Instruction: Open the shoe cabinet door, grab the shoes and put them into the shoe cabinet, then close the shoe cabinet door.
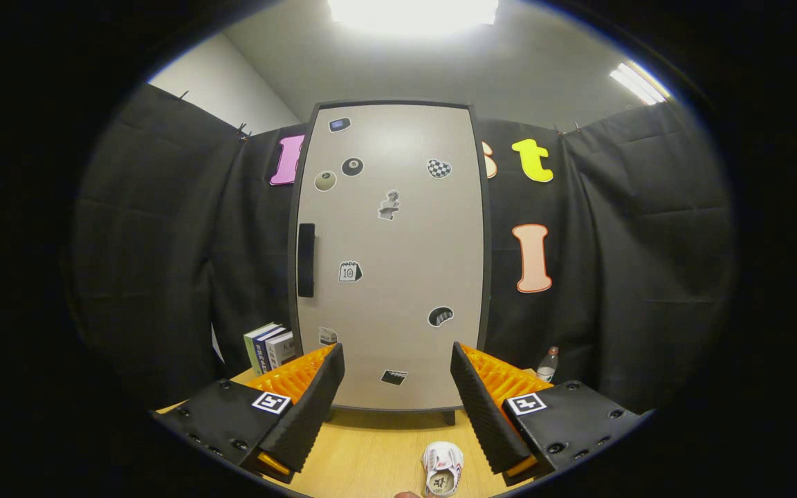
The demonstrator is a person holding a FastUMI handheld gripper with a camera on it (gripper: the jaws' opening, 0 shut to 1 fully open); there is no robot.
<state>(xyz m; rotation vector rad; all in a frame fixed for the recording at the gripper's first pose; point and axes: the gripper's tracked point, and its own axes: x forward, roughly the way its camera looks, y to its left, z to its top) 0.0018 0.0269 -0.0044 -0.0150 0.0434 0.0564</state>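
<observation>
**Cabinet closed, shoe on the table, fingers spread**

We see the shoe cabinet (391,256) standing upright on the wooden table (371,456), straight ahead of the gripper (397,373) and beyond its fingertips. Its pale door (398,290) sits flush in the dark frame, so it is closed. A dark vertical handle (306,260) is mounted along the door's left edge, about halfway up. We count roughly 9 small stickers (389,205) scattered over the door face; their pictures are too small for us to make out with certainty.

1 small white shoe (443,469) with reddish markings lies on the table in front of the cabinet, low between the 2 fingers and closer to the right one, its opening facing up. It touches neither finger.

The gripper is released: its 2 fingers stand wide apart, holding nothing, with the lower part of the door showing in the gap between them.

To the left of the cabinet, a short row of books (270,346) stands upright on the table. To the right of the cabinet, near the black cloth wall (613,277), stands a small clear bottle (547,364). Bright ceiling lights (412,10) glow overhead.
</observation>
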